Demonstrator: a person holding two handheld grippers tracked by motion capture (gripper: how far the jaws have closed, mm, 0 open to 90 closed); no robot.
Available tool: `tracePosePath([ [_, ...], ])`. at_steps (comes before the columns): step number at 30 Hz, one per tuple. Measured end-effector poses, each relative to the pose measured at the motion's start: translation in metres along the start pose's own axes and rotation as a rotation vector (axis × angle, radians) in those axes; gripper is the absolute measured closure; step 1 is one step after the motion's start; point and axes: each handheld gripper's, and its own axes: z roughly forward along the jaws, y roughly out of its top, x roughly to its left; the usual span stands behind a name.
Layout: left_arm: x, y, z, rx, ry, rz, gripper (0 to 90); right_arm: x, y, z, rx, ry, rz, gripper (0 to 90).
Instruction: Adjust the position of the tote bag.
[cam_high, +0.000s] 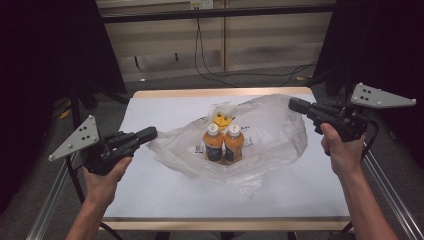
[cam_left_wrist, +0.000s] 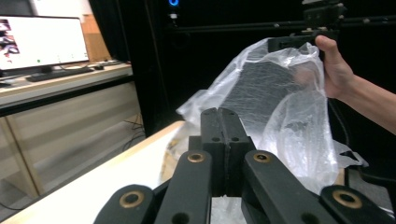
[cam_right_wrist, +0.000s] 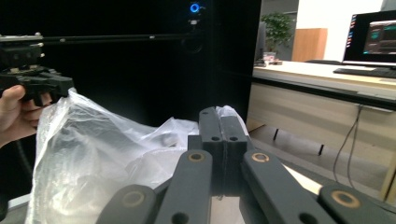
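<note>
Each gripper, left gripper (cam_high: 150, 133) and right gripper (cam_high: 296, 104), is pinching shut on the crinkled clear plastic bag (cam_high: 272, 125), stretching it mid-surface (two orange bottles (cam_high: 224, 143) inside), leaving white surface (cam_high: 150, 187) margins open toward every edge.

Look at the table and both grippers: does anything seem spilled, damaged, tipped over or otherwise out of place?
Nothing stands out. The two orange bottles stand upright, side by side, inside the clear plastic bag, caps on and nothing spilled. The left gripper and right gripper are each shut on an edge of the bag, which is crumpled but shows no tear.
</note>
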Motion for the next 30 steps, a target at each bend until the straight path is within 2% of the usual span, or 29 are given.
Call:
tracePosePath([
  [1,0.006,-0.001,-0.001,-0.001,0.017,-0.010,90.0,-0.004,0.004,0.002,-0.001,-0.017,-0.001,90.0],
  [4,0.011,-0.002,-0.001,0.011,0.025,-0.008,90.0,-0.009,0.008,0.004,-0.011,-0.027,0.006,90.0],
  [5,0.016,-0.003,-0.001,-0.001,0.026,-0.028,90.0,-0.013,0.012,0.006,-0.024,-0.042,0.008,90.0],
  [7,0.018,-0.002,-0.001,-0.009,0.028,-0.031,90.0,-0.016,0.013,0.007,-0.025,-0.046,0.012,90.0],
  [8,0.021,-0.001,-0.001,0.000,0.039,-0.023,90.0,-0.018,0.015,0.011,-0.026,-0.071,0.009,90.0],
  [10,0.022,-0.001,-0.001,0.003,0.045,-0.025,90.0,-0.020,0.016,0.012,-0.023,-0.073,0.010,90.0],
  [13,0.031,0.001,-0.002,0.002,0.075,-0.031,90.0,-0.027,0.020,0.017,-0.036,-0.101,0.018,90.0],
  [15,0.037,0.002,-0.002,-0.003,0.086,-0.046,90.0,-0.032,0.023,0.020,-0.050,-0.116,0.022,90.0],
  [16,0.040,0.002,-0.002,-0.008,0.098,-0.065,90.0,-0.034,0.025,0.022,-0.058,-0.123,0.025,90.0],
  [17,0.043,0.002,-0.002,-0.015,0.092,-0.092,90.0,-0.036,0.028,0.024,-0.054,-0.143,0.011,90.0],
  [18,0.043,0.003,-0.003,-0.004,0.104,-0.064,90.0,-0.037,0.029,0.025,-0.057,-0.146,0.008,90.0],
  [19,0.043,0.003,-0.003,-0.004,0.104,-0.064,90.0,-0.037,0.029,0.025,-0.057,-0.146,0.008,90.0],
  [22,0.045,0.000,-0.003,-0.010,0.099,-0.048,90.0,-0.040,0.025,0.030,-0.044,-0.147,0.014,90.0],
  [23,0.046,-0.007,-0.001,0.028,0.114,-0.044,90.0,-0.041,0.022,0.031,-0.039,-0.148,0.021,90.0],
  [25,0.048,-0.017,0.002,0.056,0.133,-0.044,90.0,-0.044,0.014,0.031,-0.020,-0.155,0.021,90.0],
  [26,0.050,-0.021,0.004,0.049,0.125,-0.064,90.0,-0.045,0.010,0.032,-0.006,-0.160,0.023,90.0],
  [28,0.051,-0.025,0.005,0.054,0.121,-0.066,90.0,-0.047,0.007,0.033,0.002,-0.160,0.026,90.0],
  [29,0.052,-0.029,0.008,0.076,0.133,-0.068,90.0,-0.048,0.003,0.033,0.013,-0.164,0.031,90.0],
  [30,0.053,-0.032,0.011,0.083,0.128,-0.073,90.0,-0.050,0.000,0.034,0.028,-0.161,0.037,90.0],
])
